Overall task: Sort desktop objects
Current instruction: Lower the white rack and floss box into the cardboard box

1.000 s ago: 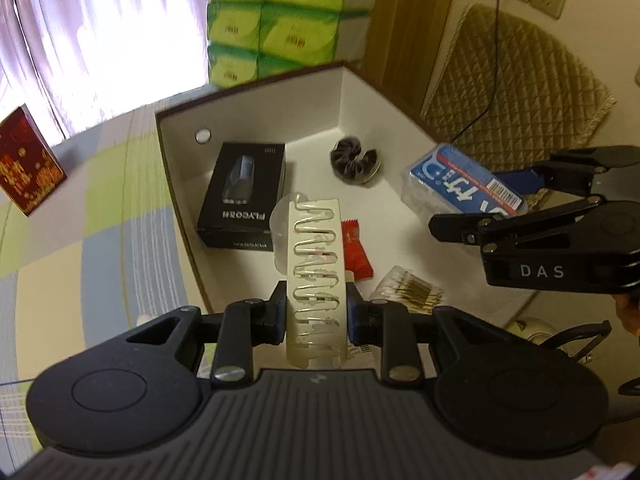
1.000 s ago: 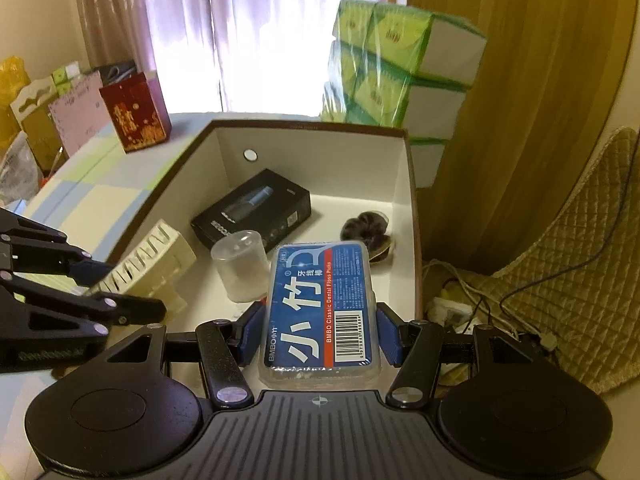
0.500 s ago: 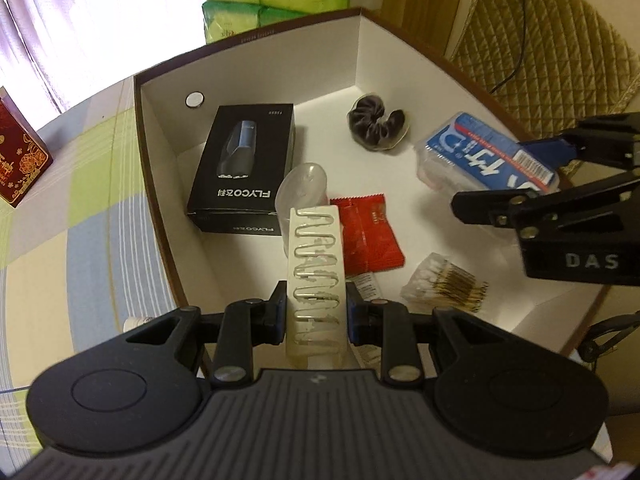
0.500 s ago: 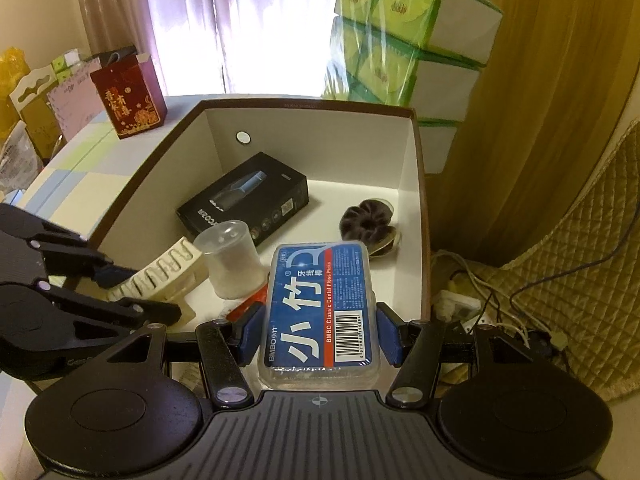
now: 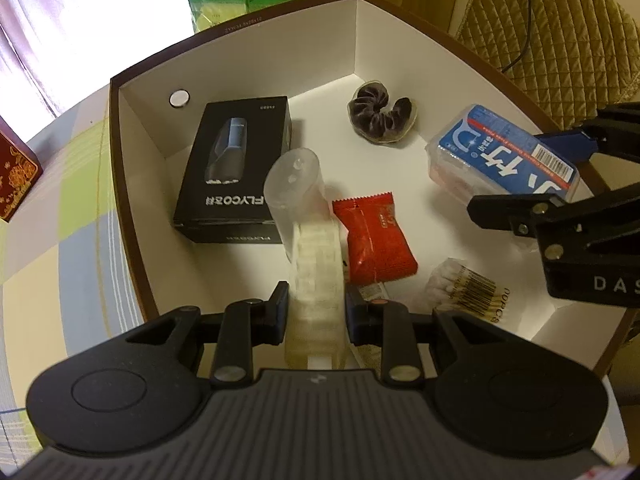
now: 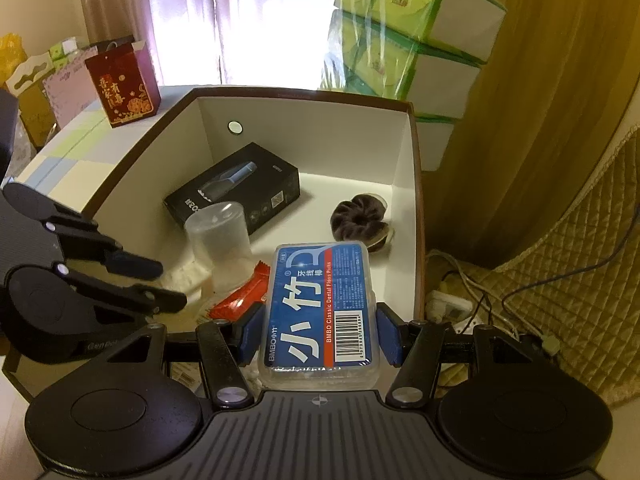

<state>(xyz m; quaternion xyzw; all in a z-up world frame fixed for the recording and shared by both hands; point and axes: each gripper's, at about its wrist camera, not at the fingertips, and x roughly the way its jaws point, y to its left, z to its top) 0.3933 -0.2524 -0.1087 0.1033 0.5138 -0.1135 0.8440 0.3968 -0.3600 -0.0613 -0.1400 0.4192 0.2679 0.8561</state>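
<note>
My left gripper [image 5: 314, 312] is low inside the white box [image 5: 240, 64], with a cream ribbed plastic piece [image 5: 316, 276] between its fingers; the piece is blurred and the pads stand slightly off its sides. My right gripper [image 6: 320, 336] is shut on the blue dental floss pick box [image 6: 320, 304], held above the white box's right side; it also shows in the left wrist view [image 5: 504, 156]. Inside the box lie a black FLYCO box [image 5: 236, 176], a clear cup [image 5: 296, 192], a red packet [image 5: 376, 240], a dark scrunchie [image 5: 380, 114] and cotton swabs [image 5: 464, 284].
Green tissue packs [image 6: 404, 36] are stacked behind the box. A red gift bag [image 6: 122, 84] stands on the checked tablecloth [image 5: 60, 216] at left. A quilted chair [image 6: 560, 248] and cables on the floor are to the right.
My left gripper has moved forward and down into the box with the cream piece, whose image is now blurred and looks looser in the fingers. The right gripper holds its box steady.
</note>
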